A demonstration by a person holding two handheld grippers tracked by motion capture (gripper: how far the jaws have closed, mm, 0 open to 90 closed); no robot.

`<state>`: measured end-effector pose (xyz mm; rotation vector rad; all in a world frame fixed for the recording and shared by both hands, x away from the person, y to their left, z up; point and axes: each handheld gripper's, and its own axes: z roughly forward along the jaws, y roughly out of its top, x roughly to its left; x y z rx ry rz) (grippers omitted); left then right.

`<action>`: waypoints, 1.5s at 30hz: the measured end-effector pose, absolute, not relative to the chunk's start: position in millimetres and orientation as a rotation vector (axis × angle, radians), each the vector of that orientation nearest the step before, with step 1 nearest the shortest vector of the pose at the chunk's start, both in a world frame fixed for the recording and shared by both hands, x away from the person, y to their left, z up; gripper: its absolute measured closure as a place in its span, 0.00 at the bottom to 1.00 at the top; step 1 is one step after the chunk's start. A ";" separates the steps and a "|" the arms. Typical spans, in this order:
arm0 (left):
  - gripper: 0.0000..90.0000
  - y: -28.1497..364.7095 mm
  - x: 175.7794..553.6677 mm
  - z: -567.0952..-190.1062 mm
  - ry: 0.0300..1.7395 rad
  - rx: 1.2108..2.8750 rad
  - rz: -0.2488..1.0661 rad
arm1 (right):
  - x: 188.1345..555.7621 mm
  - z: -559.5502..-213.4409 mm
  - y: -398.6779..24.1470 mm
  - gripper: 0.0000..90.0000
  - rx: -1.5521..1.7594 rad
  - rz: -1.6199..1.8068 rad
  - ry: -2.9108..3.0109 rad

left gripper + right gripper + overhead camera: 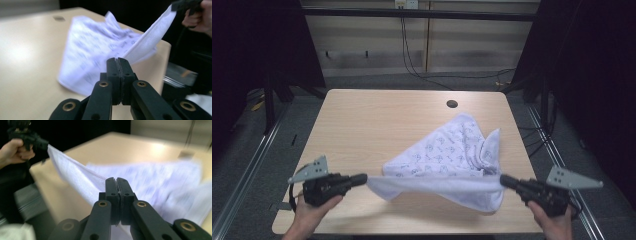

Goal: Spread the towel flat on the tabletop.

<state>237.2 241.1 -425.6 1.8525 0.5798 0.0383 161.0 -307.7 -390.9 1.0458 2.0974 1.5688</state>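
A white cloth with a small blue print (447, 155) is stretched above the near half of the wooden table (372, 120). My left gripper (364, 179) is shut on its near left corner. My right gripper (503, 180) is shut on the near right corner, and the hem runs taut between them. The far part of the cloth rests crumpled on the tabletop. In the left gripper view the jaws are pressed together on the cloth (100, 52), with the other hand and gripper (186, 4) at the top right. In the right gripper view the closed jaws pinch the cloth (150, 180), and the other gripper (37, 142) holds the far corner.
A round cable hole (452, 104) sits in the table's far right part. Black frame posts and dark curtains stand on both sides. Cables (412, 60) hang down the back wall. The near table edge lies just below both hands.
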 end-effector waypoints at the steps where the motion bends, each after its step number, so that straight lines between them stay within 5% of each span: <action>1: 0.99 241.0 231.8 -433.2 0.587 1.869 0.017 | 151.8 -401.9 -307.6 0.99 1.073 1.551 2.130; 5: 0.99 241.3 210.2 -440.7 0.553 1.884 -0.034 | 112.7 -428.3 -305.2 0.99 1.125 1.487 2.225; 9: 0.98 250.5 171.5 -432.9 0.434 1.851 -0.080 | 73.1 -414.6 -305.9 0.97 1.077 1.535 2.153; 11: 0.97 251.0 168.4 -434.6 0.423 1.861 -0.067 | 65.3 -408.2 -303.4 0.81 1.071 1.507 2.170; 13: 0.93 250.9 172.6 -436.8 0.435 1.848 -0.071 | 65.4 -406.5 -303.0 0.76 1.076 1.504 2.176; 21: 0.87 231.6 239.0 -460.1 0.588 1.933 -0.090 | 129.4 -432.7 -298.8 0.72 1.149 1.386 2.212; 26: 0.87 192.1 292.2 -482.9 0.640 2.069 -0.114 | 212.3 -458.0 -295.1 0.68 1.274 1.249 2.245; 31: 0.88 173.6 293.8 -495.3 0.607 2.203 -0.105 | 243.8 -471.9 -292.5 0.67 1.320 1.196 2.271; 33: 0.91 172.9 292.1 -499.7 0.593 2.243 -0.073 | 246.9 -478.5 -291.6 0.69 1.336 1.170 2.298; 37: 1.00 181.2 288.3 -498.7 0.632 2.252 -0.095 | 237.5 -477.4 -291.1 0.94 1.319 1.190 2.312; 45: 1.00 187.2 257.8 -494.1 0.571 2.309 -0.140 | 179.3 -460.7 -297.5 0.96 1.251 1.283 2.316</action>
